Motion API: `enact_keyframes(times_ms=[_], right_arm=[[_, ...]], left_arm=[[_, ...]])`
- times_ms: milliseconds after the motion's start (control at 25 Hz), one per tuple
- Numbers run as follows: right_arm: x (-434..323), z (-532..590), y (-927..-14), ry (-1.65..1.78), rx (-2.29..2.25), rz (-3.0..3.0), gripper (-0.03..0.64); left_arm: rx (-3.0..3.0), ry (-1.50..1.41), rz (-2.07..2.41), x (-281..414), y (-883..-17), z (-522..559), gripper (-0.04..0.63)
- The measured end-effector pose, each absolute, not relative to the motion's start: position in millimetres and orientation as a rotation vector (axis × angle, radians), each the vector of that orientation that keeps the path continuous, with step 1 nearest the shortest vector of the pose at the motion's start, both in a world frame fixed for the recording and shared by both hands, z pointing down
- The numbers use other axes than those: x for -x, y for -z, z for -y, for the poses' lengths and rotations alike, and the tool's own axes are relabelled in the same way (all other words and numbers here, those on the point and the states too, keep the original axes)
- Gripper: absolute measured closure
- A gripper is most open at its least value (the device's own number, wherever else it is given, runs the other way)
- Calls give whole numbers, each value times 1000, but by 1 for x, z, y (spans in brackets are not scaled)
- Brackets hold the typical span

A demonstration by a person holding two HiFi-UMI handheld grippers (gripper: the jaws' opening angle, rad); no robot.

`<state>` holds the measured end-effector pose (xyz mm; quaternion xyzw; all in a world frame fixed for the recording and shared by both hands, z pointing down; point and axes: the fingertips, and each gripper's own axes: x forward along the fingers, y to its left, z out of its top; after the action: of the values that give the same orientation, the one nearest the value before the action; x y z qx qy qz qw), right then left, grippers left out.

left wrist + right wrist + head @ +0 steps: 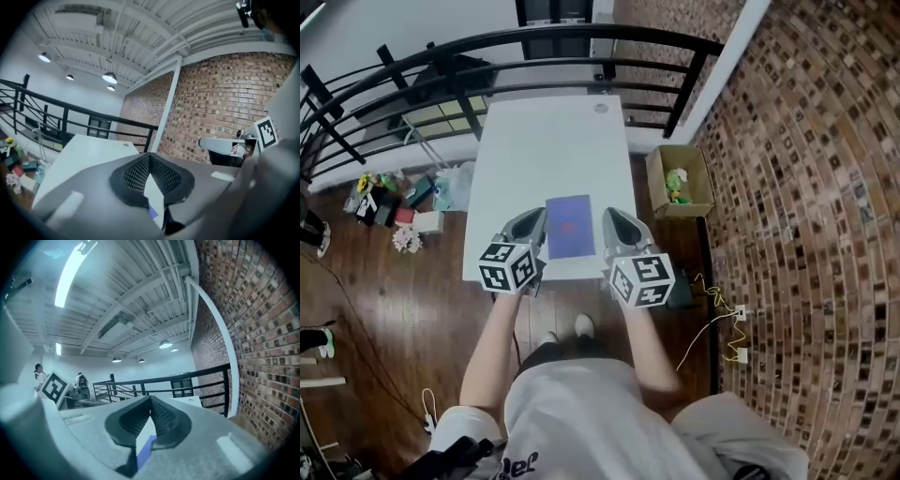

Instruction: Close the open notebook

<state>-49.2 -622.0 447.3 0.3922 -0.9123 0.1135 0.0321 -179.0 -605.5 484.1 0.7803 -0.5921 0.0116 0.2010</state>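
Notebook (569, 226) is lying shut and flat on the white table (544, 141), purple-blue cover facing up, close to the table's near edge and roughly centred across its width. In the head view the person is standing at that edge and holding both tongs out over it, one on each side of the notebook: left gripper (534, 217) just beside its left edge, right gripper (614, 217) just beside its right edge. Neither one is touching the cover. Left gripper view: the ribbed black pads (136, 174) are meeting at the tip, jaws closed, nothing pinched between them; only a sliver of white table and blue cover is showing below through the lower gap. Right gripper view: same reading, the pads (161, 416) are pressing together at the tip and carrying nothing, with the blue cover showing beneath. Both grippers are pointing nearly level, across the table toward the black railing (581, 37). A brick wall (806, 187) is running along the person's right, and an open cardboard box (680, 183) is sitting on the wood floor beside the table.
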Motion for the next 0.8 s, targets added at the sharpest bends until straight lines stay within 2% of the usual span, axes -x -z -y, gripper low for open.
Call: enact_keyframes(times_ms=[320, 560, 800], right_arm=[[76, 539, -416, -219, -1165, 2862, 629], [85, 425, -425, -177, -1204, 2841, 629], [102, 332, -429, -153, -1052, 2800, 629]], left_arm=[[-2250, -13, 2136, 211, -404, 500, 580], [-2234, 24, 2197, 210, -395, 395, 580], [-2222, 100, 2154, 202, -395, 321, 580]])
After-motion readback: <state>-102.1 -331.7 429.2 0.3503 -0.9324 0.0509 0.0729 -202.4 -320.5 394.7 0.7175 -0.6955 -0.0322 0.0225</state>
